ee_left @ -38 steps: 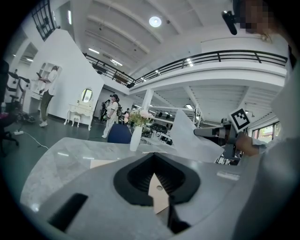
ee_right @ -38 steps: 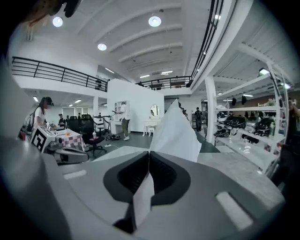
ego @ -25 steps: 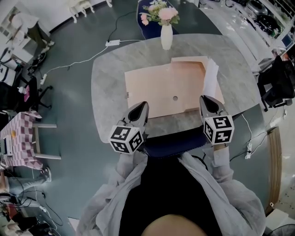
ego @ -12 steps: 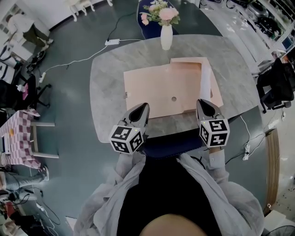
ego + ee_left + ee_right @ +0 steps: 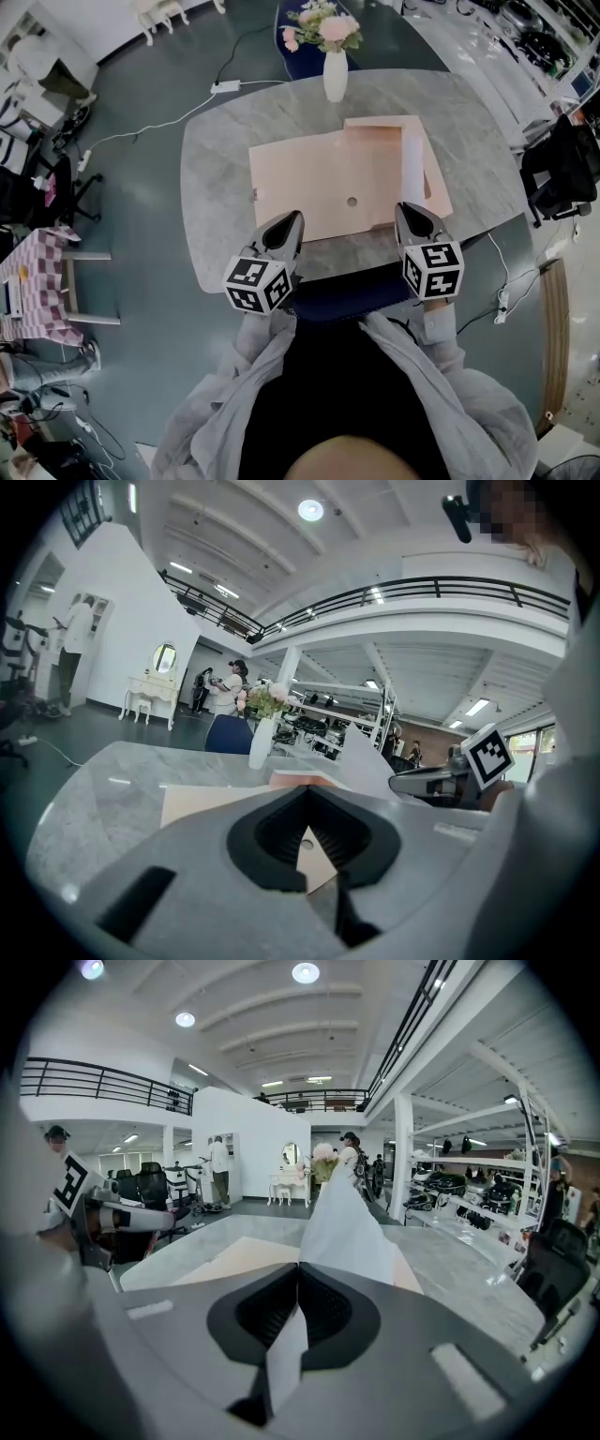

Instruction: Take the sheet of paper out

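Right tool is clamped on the near edge of the white sheet of paper, which stands up from it toward the open right end of the flat peach-tan paper envelope. Left tool is closed, apparently pinching the envelope's near edge, on the grey marble table. My read: sheet mostly out, can't confirm far end has cleared the mouth. Remaining: pull it fully free.
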Demonstrator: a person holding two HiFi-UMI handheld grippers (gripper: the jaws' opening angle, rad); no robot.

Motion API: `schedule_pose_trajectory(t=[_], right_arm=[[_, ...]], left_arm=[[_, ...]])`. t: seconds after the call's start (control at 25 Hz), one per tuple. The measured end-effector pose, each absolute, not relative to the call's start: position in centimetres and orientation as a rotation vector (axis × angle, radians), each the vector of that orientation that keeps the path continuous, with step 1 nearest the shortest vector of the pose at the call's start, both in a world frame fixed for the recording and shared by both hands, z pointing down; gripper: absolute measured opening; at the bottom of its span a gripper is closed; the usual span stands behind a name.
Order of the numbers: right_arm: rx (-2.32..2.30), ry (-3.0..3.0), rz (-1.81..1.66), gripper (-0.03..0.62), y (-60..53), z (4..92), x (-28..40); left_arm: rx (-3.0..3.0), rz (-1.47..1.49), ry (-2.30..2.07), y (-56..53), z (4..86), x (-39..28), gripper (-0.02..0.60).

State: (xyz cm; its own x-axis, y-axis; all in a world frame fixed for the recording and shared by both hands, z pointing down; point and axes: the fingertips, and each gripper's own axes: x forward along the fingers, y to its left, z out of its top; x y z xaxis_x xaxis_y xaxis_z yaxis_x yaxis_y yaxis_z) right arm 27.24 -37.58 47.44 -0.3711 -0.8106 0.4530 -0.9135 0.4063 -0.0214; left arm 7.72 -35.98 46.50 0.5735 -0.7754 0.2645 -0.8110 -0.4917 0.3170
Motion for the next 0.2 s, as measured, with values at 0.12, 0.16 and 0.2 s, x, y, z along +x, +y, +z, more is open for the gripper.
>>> schedule_pose_trajectory(t=[0.12, 0.16, 0.2], right_arm=[[1.481, -2.298, 0.385, 0.017, -37.53, 47.53, 27.08], [1.481, -2.298, 0.385, 0.018, -37.54, 47.54, 27.01], [1.481, -2.299, 0.386, 0.018, -37.55, 47.56, 26.94]], left_arm=[[2.404, 0.126, -1.283, -35.88, 46.6, 7.7, -0.002], [2.405, 0.128, -1.283, -35.87, 46.63, 7.66, -0.003], [2.406, 0.129, -1.283, -35.86, 46.66, 7.62, -0.003]])
